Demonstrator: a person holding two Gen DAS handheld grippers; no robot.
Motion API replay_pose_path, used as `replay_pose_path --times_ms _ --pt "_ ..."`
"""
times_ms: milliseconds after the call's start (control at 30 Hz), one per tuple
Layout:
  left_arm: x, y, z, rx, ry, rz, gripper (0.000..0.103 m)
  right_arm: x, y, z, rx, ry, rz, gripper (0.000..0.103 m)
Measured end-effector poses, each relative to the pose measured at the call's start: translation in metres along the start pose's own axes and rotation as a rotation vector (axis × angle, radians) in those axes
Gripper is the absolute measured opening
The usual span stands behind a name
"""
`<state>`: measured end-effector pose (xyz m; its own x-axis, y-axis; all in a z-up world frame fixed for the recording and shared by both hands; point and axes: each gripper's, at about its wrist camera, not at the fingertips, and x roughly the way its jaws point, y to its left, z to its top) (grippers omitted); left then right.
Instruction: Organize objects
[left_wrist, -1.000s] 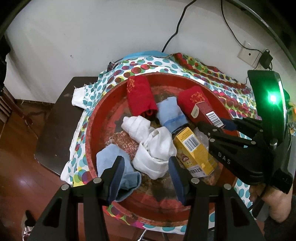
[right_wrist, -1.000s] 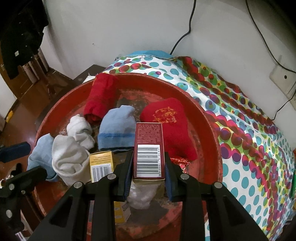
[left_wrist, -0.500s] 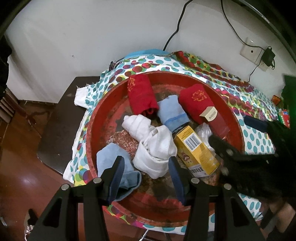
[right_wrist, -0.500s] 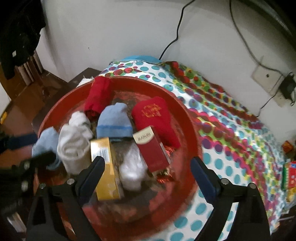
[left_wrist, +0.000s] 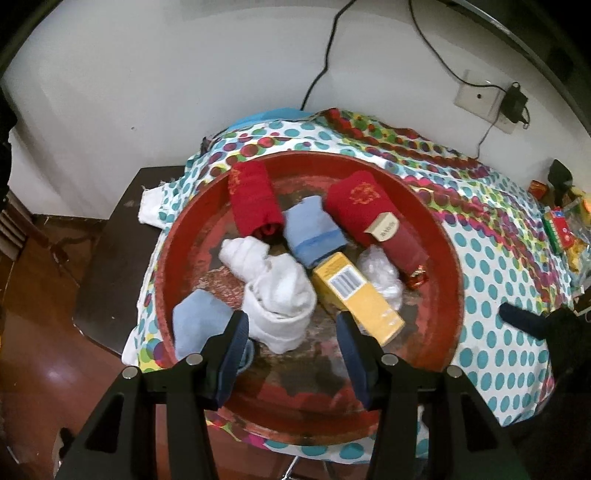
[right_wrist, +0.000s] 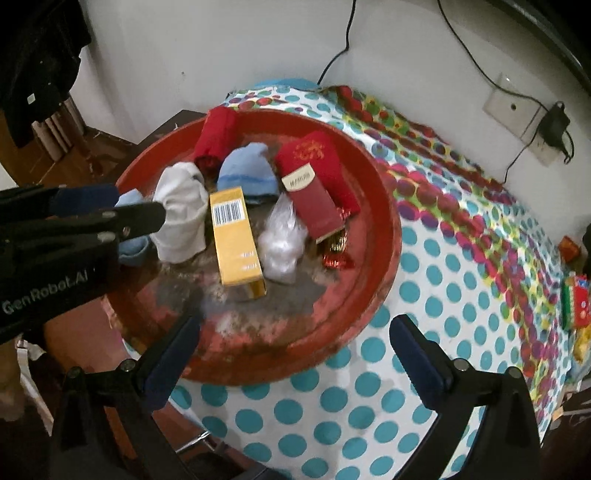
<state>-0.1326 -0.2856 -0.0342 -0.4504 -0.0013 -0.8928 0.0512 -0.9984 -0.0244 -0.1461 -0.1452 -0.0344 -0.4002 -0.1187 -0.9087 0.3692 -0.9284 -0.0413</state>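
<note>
- The big red tray (left_wrist: 448, 258) sits on a table with a dotted cloth (right_wrist: 461, 295) over it.
- The left tongs (left_wrist: 291, 332) hang above the near part of the tray. Their jaws are spread apart and hold nothing.
- The right tongs (right_wrist: 295, 354) hang over the near rim of the tray and the cloth. Their jaws are spread wide and hold nothing.
- A yellow box (right_wrist: 234, 236) lies flat in the middle of the tray, with its bar code facing up.
- A dark red box (right_wrist: 314, 199) lies to the right of the yellow box. Its far end leans on a red rolled towel (left_wrist: 356, 205).
- A clear plastic bag (right_wrist: 282, 240) is crumpled between the two boxes.
- A shiny red wrapper (right_wrist: 334, 253) lies at the near end of the dark red box.
- Another red towel roll (left_wrist: 253, 203) lies at the far left of the tray.
- A blue cloth roll (left_wrist: 312, 230) sits between the two red rolls.
- A white cloth bundle (left_wrist: 275, 291) sits left of the yellow box, touching it or very close.
- A pale blue cloth (left_wrist: 199, 326) lies at the near left of the tray, just beside the left finger of the left tongs.
</note>
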Motion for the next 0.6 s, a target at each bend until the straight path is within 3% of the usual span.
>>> replay_pose_path --times_ms 367,600 --pt "0.0019 -0.0029 0.0016 -0.016 -0.003 -0.041 0.051 0.0061 -0.0022 -0.0093 0.018 0.025 0.015 0.102" --pt "0.0015 -0.0015 0.0008 -0.014 -0.010 -0.008 0.051 0.0069 0.0025 -0.0071 0.002 0.025 0.002 0.102"
